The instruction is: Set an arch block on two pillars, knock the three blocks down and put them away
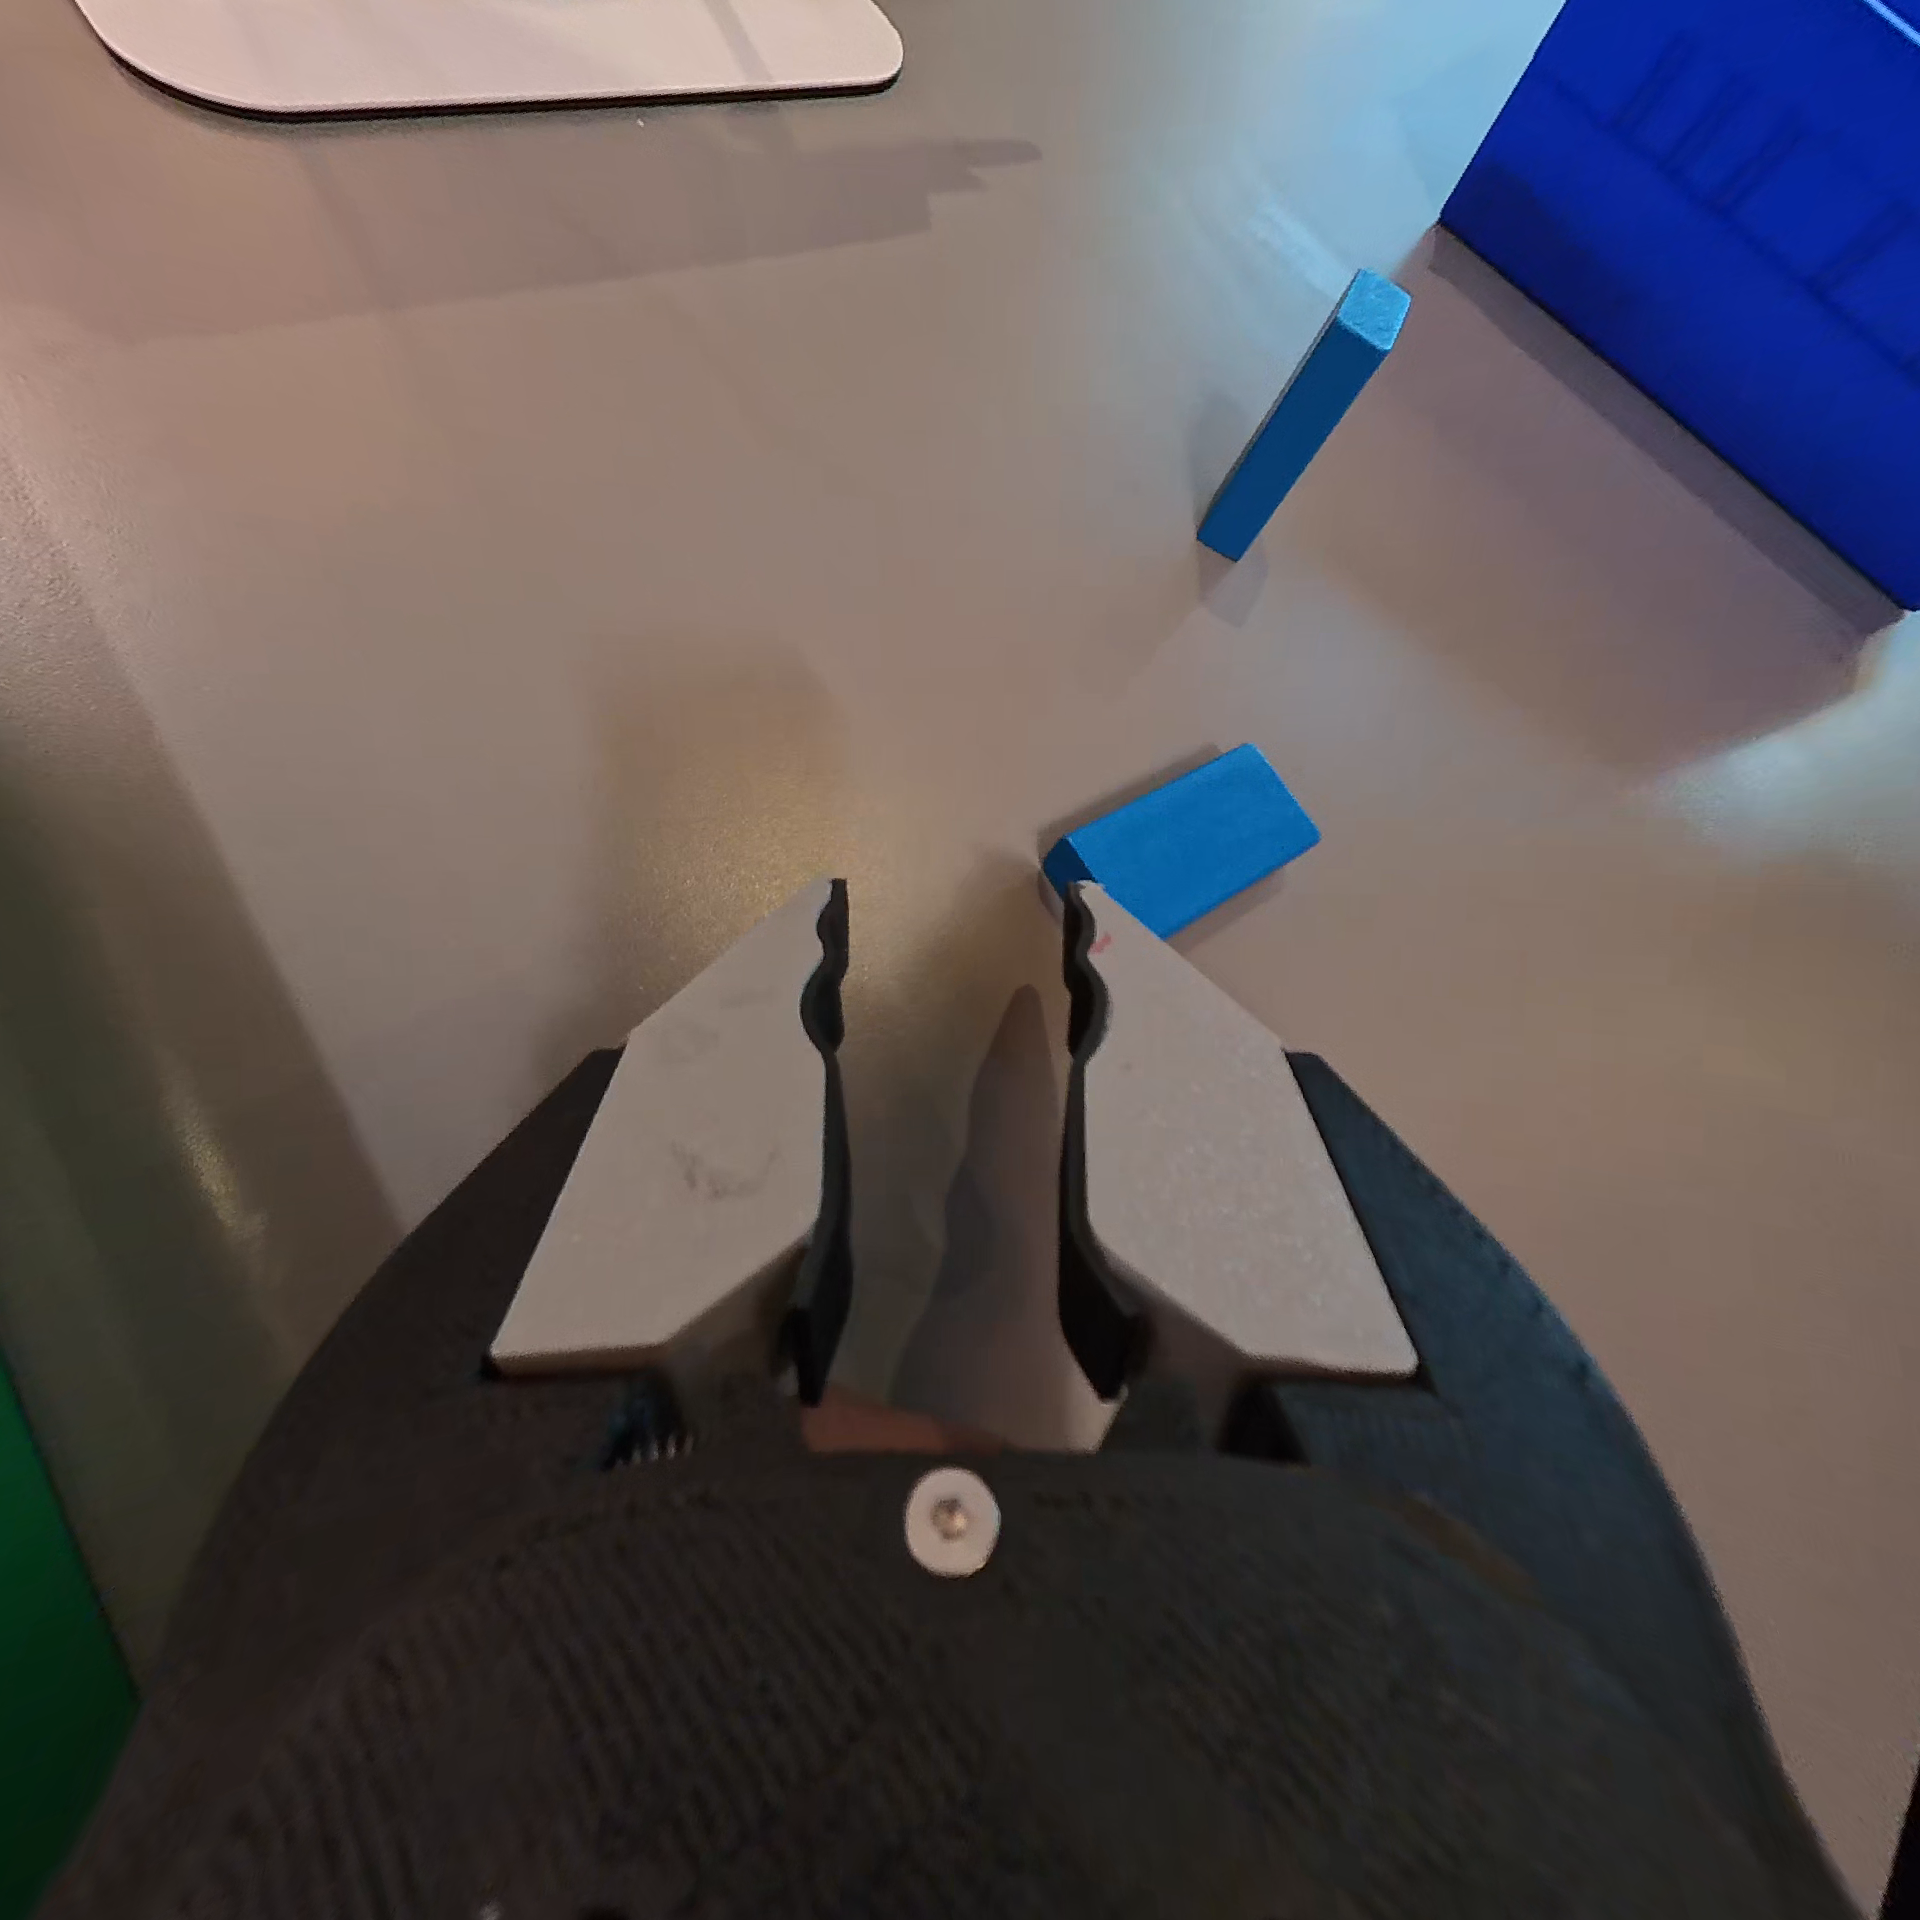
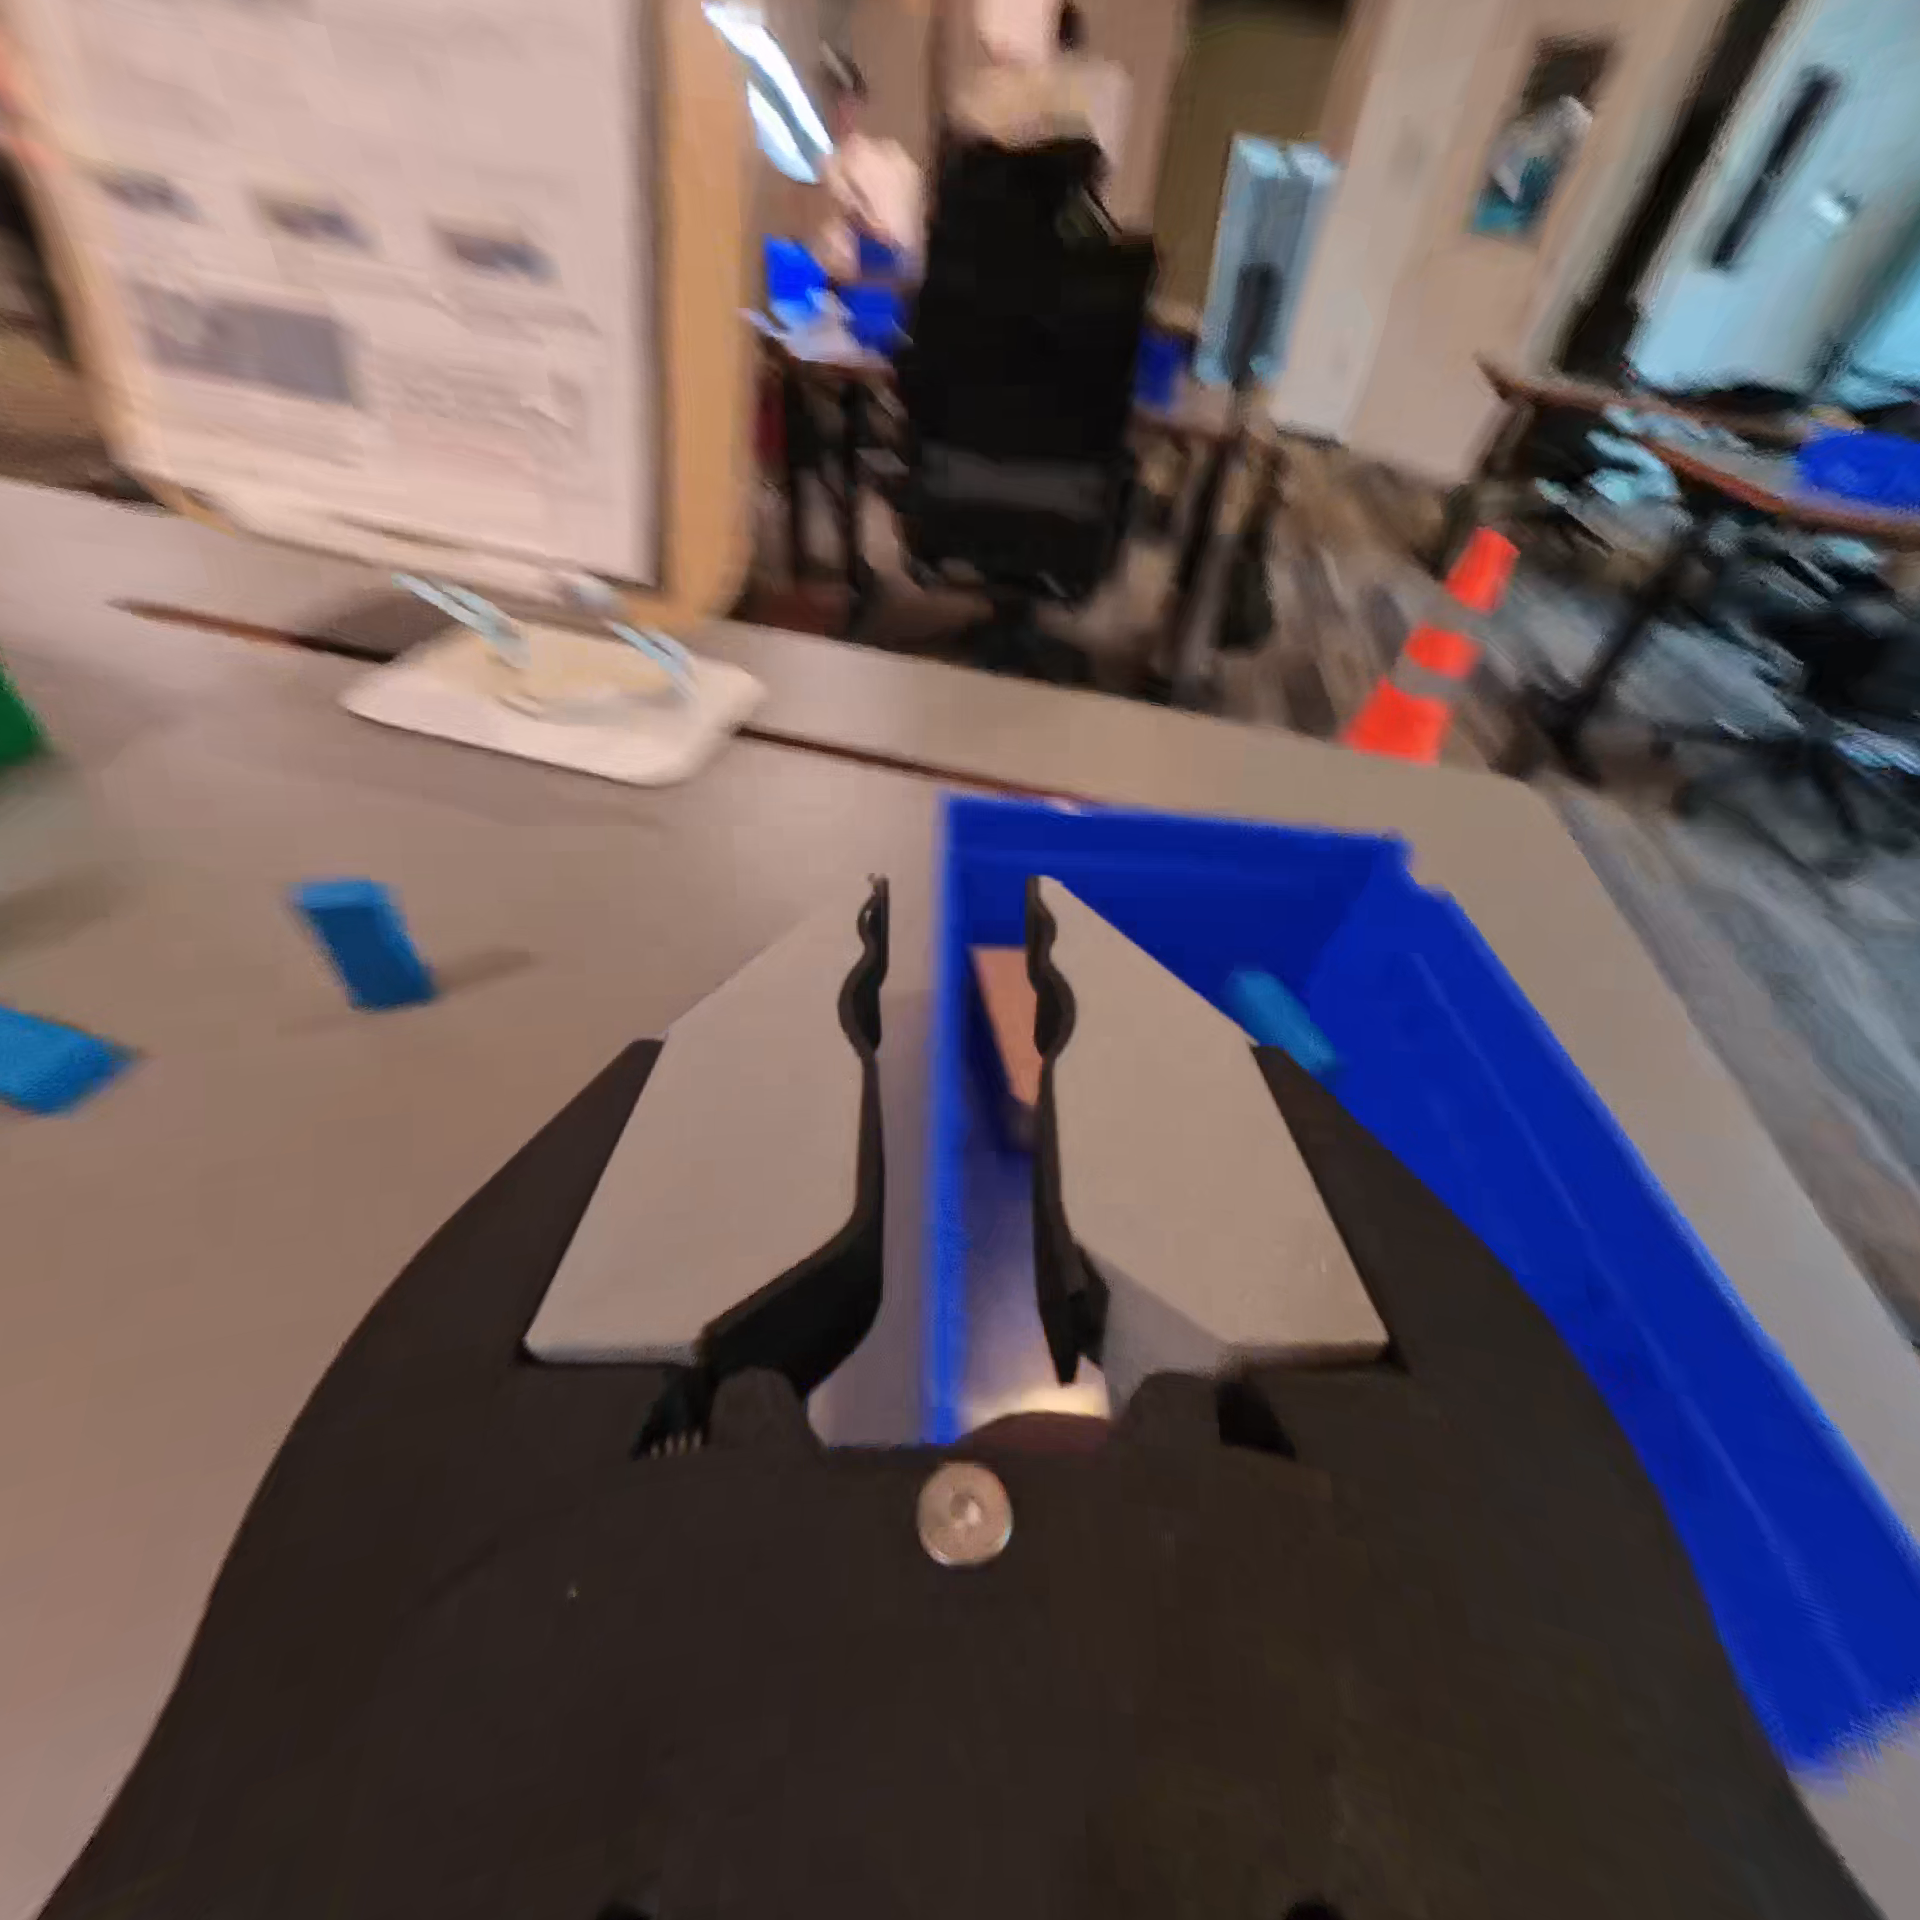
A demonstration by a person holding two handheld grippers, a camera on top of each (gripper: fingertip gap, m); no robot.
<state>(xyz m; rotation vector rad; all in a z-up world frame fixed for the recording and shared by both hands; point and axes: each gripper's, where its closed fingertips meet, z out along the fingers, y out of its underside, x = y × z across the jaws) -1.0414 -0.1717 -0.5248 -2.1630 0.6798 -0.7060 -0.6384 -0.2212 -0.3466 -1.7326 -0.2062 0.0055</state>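
Taking the blue bin (image 2: 1455,1091) as your landmark: its near left wall stands upright between your right gripper's (image 2: 956,894) parted fingers, barring sideways passage. Left of the bin, two blue blocks (image 1: 1304,410) (image 1: 1184,836) lie apart on the table (image 1: 520,520), with bare surface between and beyond them.

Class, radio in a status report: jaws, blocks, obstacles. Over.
Left gripper jaws open, empty, beside nearest blue block. Right gripper jaws open, empty, at blue bin. Second block loose on table; one in bin. Nothing blocking.
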